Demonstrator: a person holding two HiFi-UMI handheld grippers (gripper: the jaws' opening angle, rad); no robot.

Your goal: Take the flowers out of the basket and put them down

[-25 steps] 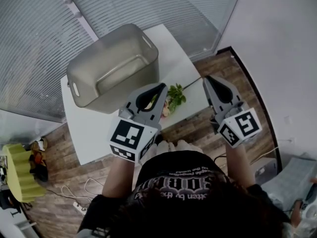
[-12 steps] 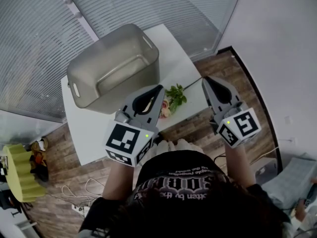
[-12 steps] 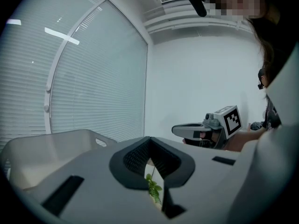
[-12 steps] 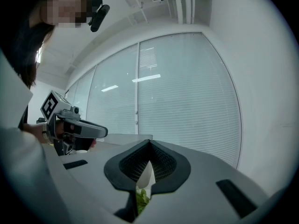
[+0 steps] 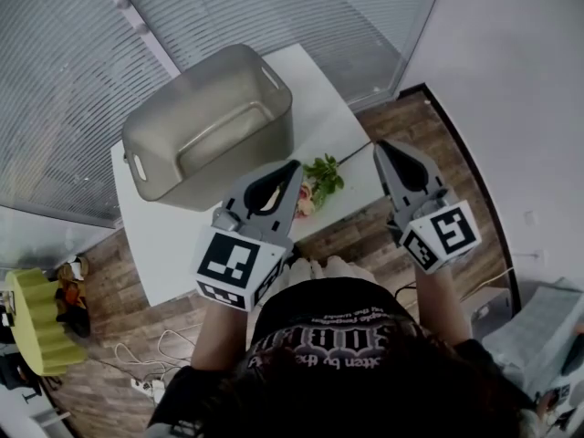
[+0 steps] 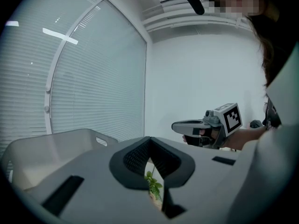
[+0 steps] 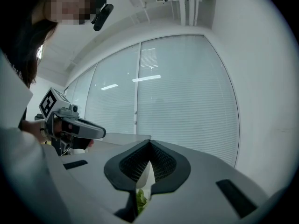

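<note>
One grey basket (image 5: 272,117) stands on the white tabletop (image 5: 169,235). One flower (image 5: 321,177), pink with green leaves, lies by the tabletop's near edge, outside the basket. The left hand-held gripper (image 5: 294,164) and the right hand-held gripper (image 5: 381,146) flank it, both with jaws closed and empty.

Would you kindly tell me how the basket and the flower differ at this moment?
The basket is large, grey and upright; the flower is small, green-leaved and lies flat. The basket looks empty; the flower lies outside, beside it, partly hidden by the left gripper. Both rest on the white table.
</note>
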